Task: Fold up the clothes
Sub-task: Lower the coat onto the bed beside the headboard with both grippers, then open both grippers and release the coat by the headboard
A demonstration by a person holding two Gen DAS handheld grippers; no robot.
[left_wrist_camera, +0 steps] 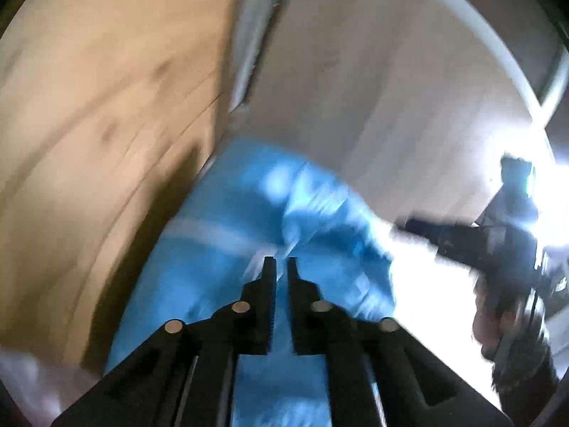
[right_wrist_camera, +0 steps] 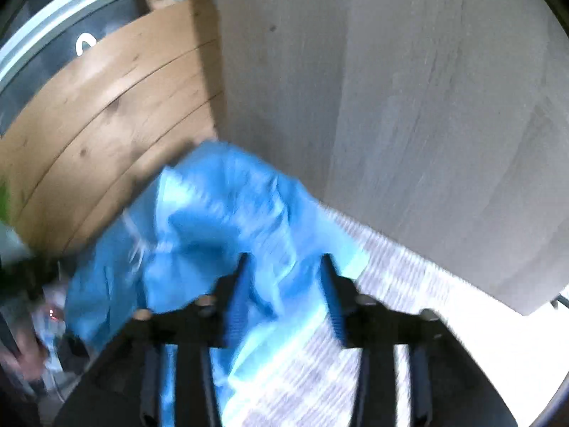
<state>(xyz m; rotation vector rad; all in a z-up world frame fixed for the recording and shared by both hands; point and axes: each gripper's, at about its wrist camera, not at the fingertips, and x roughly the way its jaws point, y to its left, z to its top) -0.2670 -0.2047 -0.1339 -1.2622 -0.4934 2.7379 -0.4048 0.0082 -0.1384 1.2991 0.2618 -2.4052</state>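
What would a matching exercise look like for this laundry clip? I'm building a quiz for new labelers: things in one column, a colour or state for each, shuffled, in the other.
Things:
1. garment
2. left gripper
3. right gripper
4. wooden panel

Colour or state:
A. fingers set wide apart
B. tan, with knots
C. bright blue, rumpled
D. fingers nearly together, a narrow gap between them

Pairs: 1-C, 2-D, 3-A, 4-B

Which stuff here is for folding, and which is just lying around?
For folding:
blue garment
left gripper, nearly shut
right gripper, open

Just there:
wooden board
grey floor
striped cloth
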